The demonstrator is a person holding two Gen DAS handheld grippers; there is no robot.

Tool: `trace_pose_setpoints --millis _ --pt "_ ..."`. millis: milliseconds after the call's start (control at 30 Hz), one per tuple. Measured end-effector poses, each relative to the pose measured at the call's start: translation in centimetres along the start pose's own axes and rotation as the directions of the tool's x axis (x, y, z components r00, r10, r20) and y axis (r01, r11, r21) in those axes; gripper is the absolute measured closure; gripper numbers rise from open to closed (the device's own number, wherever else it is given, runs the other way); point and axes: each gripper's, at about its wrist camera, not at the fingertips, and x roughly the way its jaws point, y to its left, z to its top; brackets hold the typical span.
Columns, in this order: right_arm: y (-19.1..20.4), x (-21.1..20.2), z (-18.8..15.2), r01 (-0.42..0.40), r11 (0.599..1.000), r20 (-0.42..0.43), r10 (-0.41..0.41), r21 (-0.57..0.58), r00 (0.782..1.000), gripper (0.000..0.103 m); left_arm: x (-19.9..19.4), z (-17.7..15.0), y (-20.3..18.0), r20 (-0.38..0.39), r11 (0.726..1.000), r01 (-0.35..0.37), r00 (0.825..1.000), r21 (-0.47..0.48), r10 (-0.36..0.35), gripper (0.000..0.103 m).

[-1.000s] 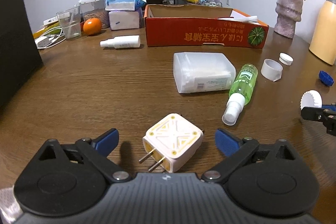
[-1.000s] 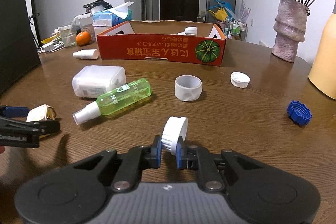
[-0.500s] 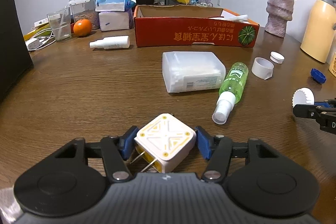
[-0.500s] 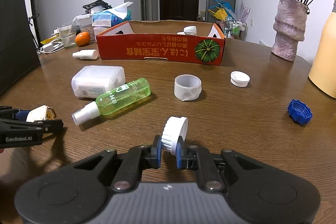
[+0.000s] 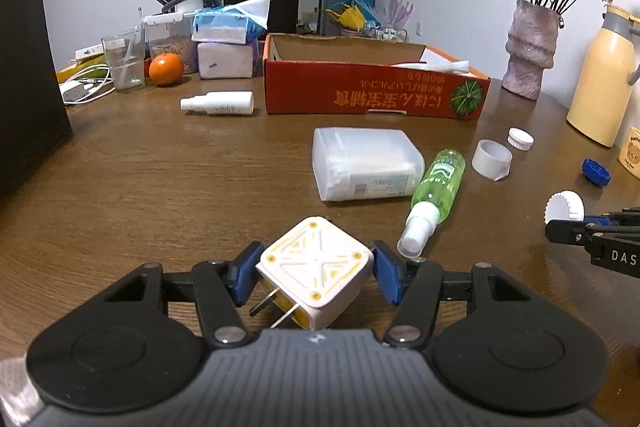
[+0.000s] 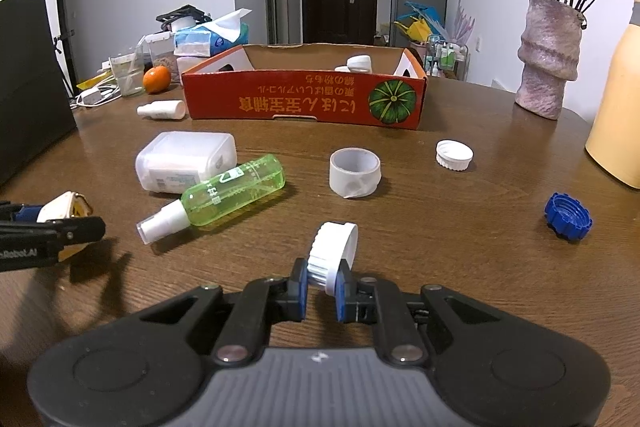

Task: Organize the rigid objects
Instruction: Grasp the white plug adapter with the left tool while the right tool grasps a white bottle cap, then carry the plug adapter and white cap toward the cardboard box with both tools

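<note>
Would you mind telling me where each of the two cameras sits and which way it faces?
Left wrist: on the left claw, looking across the table toward the red box; its claw grips the plug adapter.
Right wrist: on the right claw, facing the same box; its claw pinches a white cap.
Shared: box, green spray bottle, and each sees the other claw.
</note>
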Motion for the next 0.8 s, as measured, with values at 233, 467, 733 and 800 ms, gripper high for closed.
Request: trace_pose_setpoints --millis 233,467,733,800 --pt "-0.1 -0.4 0.5 0.003 1.0 0.019 -0.003 0.0 1.0 0.09 -0.7 0.8 -0.2 0.031 1.0 -0.001 1.0 0.0 0.001 0.043" --pt "-0.2 -0.7 1.3 0.004 1.0 0.043 -0.003 -0.005 0.999 0.09 -1.2 1.9 -0.4 0.065 1.0 0.003 0.998 0.002 -0.003 0.043" --pt "-0.3 -0.7 3.0 0.006 1.0 0.076 -0.006 -0.008 0.997 0.09 -1.1 3.8 -0.7 0.098 1.0 0.009 0.995 0.002 -0.009 0.043" --pt "-0.3 -0.6 3.5 0.008 1.0 0.085 -0.007 -0.007 0.996 0.09 -1.0 4.4 -0.7 0.106 1.0 0.014 0.994 -0.001 -0.014 0.043"
